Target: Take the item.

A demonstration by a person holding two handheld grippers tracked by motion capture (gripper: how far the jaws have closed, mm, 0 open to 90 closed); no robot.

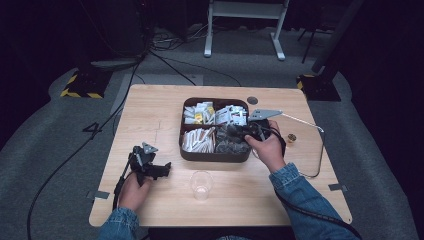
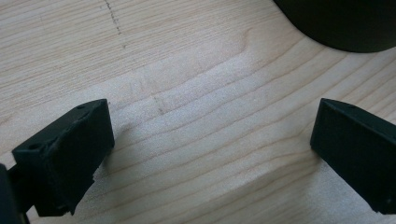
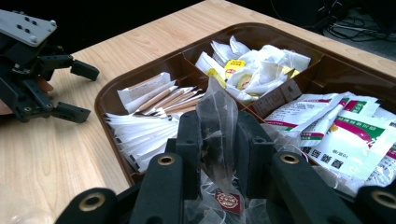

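Over the tray's (image 3: 112, 93) near-right compartment, my R gripper (image 3: 218, 140) is clamped on a clear tea bag (image 3: 215, 116), so I lift straight up until it's clear of the other bags, w/o squeezing harder. Then I carry it low toward the cup (image 1: 201, 184) by the table's near edge. L gripper (image 1: 162, 170) rests wide open on the wood beside the tray; I leave it parked.

Blue denim sleeves (image 1: 300, 187); black claws (image 1: 150, 167) with brass-ringed screws, grey three-cornered plates, trailing black cables
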